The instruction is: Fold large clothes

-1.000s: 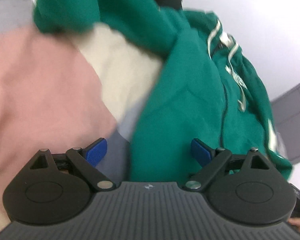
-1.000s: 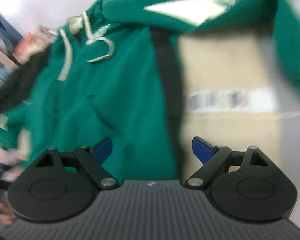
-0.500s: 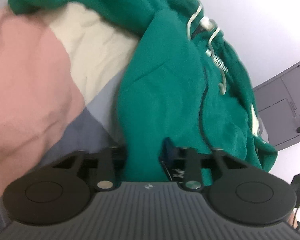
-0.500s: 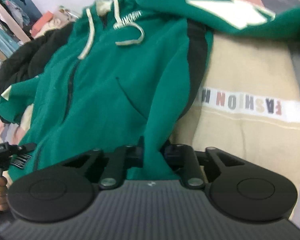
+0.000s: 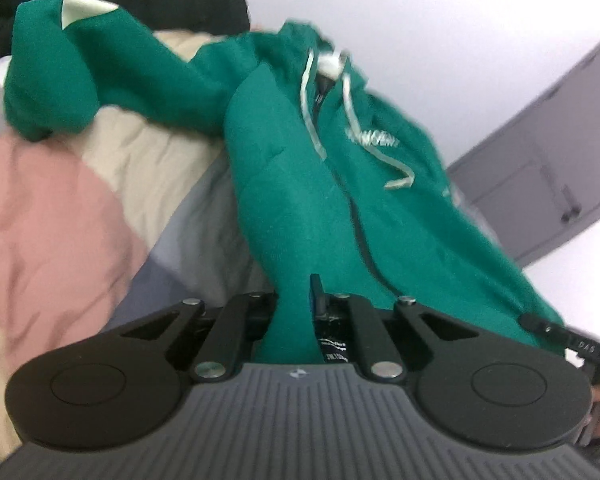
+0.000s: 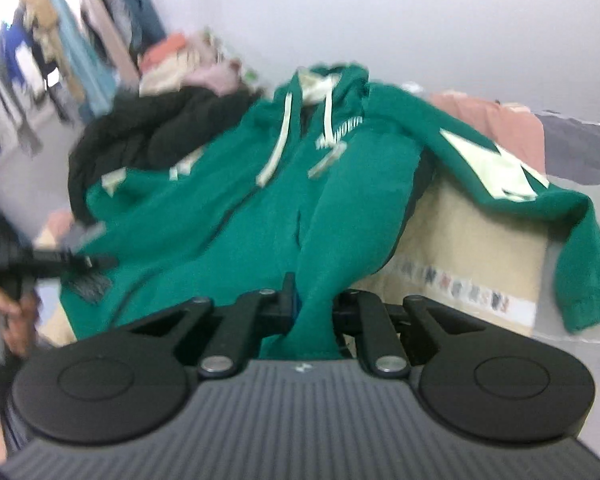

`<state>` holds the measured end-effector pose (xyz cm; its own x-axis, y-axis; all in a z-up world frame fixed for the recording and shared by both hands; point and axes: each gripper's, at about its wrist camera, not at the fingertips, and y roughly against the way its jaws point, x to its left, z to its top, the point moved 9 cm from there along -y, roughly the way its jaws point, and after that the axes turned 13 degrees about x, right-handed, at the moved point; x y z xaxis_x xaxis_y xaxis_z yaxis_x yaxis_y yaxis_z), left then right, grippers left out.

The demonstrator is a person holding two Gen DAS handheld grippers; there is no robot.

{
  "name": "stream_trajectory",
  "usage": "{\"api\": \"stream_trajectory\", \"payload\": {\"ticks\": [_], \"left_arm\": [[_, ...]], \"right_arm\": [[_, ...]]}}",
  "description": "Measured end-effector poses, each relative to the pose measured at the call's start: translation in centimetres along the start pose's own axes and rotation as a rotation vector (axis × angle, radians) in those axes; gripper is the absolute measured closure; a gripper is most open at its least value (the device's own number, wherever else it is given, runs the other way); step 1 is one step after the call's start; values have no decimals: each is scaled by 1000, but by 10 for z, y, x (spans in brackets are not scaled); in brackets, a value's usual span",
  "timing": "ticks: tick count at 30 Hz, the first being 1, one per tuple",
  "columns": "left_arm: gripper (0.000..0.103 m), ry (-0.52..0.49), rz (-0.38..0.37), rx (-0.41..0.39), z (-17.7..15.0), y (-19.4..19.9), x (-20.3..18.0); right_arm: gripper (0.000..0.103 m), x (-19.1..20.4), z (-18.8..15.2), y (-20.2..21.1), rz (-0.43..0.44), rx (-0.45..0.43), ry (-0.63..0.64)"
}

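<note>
A green zip hoodie with pale drawstrings lies spread on a bed, its hem lifted toward both cameras. My left gripper has a fold of the hem between its jaws, which are still closing on it. My right gripper is shut on another fold of the green hoodie hem. One sleeve trails off to the right in the right wrist view. The left gripper also shows there at the left edge, held by a hand.
Under the hoodie lie a pink, beige and grey patchwork cover and a beige garment with lettering. A black garment is heaped behind it. A grey door, a clothes pile and a hanging rack stand beyond.
Both grippers went from wide open to closed on the hoodie's hem. They then rose, pulling the hem up off the bed.
</note>
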<state>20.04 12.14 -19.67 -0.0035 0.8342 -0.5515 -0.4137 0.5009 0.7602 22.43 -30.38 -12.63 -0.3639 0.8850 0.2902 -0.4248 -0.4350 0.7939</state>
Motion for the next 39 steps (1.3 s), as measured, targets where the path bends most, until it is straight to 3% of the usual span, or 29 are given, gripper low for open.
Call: {"api": "stream_trajectory", "payload": {"ticks": [5, 10, 11, 13, 14, 15, 17, 19, 21, 26, 31, 36, 38, 39], "left_arm": [[93, -21, 144, 116, -34, -18, 9], [91, -15, 201, 125, -43, -29, 18], [88, -15, 206, 114, -43, -27, 19], [68, -25, 245, 101, -43, -22, 20], [52, -35, 274, 91, -43, -20, 21], [46, -47, 293, 77, -40, -17, 22], [44, -77, 326, 43, -36, -7, 19], [41, -105, 345, 4, -31, 2, 15], [35, -140, 369, -43, -25, 12, 7], [32, -214, 364, -136, -8, 19, -28], [31, -218, 359, -181, 8, -4, -65], [31, -227, 344, -158, 20, -48, -89], [31, -237, 347, -140, 21, -65, -94], [31, -242, 358, -133, 22, -75, -94]], "right_arm": [[89, -3, -32, -32, -43, 169, -66], [86, -13, -48, -60, -45, 234, -153], [86, -16, -49, -63, -36, 241, -172], [84, -19, -49, -62, -26, 241, -191], [83, -17, -50, -61, -24, 238, -203], [79, -16, -51, -55, -24, 234, -221], [71, -23, -49, -48, -19, 222, -262], [48, -30, -46, -40, -2, 204, -290], [42, -41, -42, -32, -5, 173, -310], [41, -87, -26, -13, -27, 86, -379], [41, -145, -8, 1, -194, -26, -356], [41, -200, 0, 0, -340, -96, -367], [36, -215, 1, -7, -381, -104, -351], [25, -222, 2, -11, -404, -108, -337]]}}
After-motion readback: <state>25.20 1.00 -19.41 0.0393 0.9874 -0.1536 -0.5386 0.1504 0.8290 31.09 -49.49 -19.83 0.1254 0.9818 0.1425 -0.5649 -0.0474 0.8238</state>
